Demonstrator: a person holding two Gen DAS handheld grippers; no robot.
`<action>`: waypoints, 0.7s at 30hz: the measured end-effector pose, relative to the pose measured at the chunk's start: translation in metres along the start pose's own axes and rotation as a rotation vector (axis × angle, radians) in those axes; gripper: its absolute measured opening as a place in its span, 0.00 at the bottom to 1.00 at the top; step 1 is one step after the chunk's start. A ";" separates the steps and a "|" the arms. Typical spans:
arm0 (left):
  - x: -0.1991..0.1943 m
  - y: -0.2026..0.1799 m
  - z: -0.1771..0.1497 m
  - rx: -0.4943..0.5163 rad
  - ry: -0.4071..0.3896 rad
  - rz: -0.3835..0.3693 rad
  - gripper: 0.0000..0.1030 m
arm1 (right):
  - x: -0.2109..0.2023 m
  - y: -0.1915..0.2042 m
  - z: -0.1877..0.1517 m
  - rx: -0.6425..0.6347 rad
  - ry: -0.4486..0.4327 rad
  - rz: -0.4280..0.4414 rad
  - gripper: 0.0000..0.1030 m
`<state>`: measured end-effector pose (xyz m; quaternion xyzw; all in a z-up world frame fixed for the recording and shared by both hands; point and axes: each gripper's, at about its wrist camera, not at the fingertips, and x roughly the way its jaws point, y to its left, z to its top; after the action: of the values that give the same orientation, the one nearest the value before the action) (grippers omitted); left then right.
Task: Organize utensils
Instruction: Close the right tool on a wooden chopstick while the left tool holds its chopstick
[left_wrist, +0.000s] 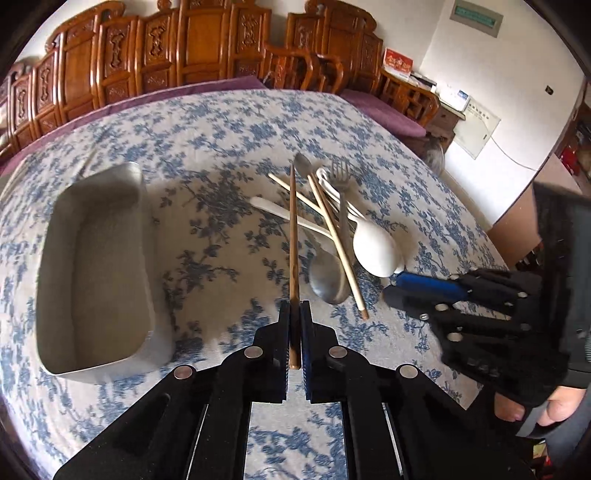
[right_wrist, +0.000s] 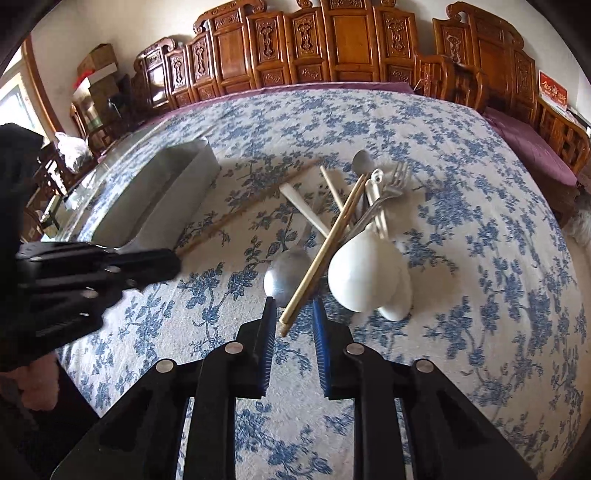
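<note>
1. left gripper (left_wrist: 294, 325) clamped on a dark chopstick (left_wrist: 293, 236), held off the cloth between the metal tray (left_wrist: 94, 258) and the utensil pile (left_wrist: 332, 221).
2. right gripper (right_wrist: 294, 317) jaws apart, straddling the near end of a pale chopstick (right_wrist: 317, 266) at the pile's near edge; pads not pressing it.
3. tray sits left of the pile, apart from it, with bare tablecloth (left_wrist: 221, 147) between them.
4. pile holds a metal spoon (right_wrist: 286, 275), white spoons (right_wrist: 364, 277) and a fork (right_wrist: 397, 177), all crossed.
5. right wrist view shows the tray's outer wall only; left wrist view shows its inside, nothing in it.
6. far table edge meets carved wooden chairs (right_wrist: 332, 48).
</note>
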<state>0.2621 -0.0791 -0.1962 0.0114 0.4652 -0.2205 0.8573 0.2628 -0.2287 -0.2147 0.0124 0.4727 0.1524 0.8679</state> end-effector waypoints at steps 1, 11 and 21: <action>-0.004 0.003 -0.001 -0.003 -0.013 0.000 0.04 | 0.005 0.002 0.000 0.001 0.006 -0.006 0.19; -0.018 0.024 -0.003 -0.030 -0.058 -0.012 0.04 | 0.034 0.017 0.009 -0.008 0.048 -0.118 0.19; -0.033 0.025 0.001 -0.027 -0.105 -0.014 0.04 | 0.045 0.020 0.012 -0.073 0.107 -0.238 0.14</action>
<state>0.2573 -0.0443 -0.1734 -0.0149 0.4225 -0.2204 0.8791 0.2905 -0.1959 -0.2412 -0.0834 0.5105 0.0659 0.8533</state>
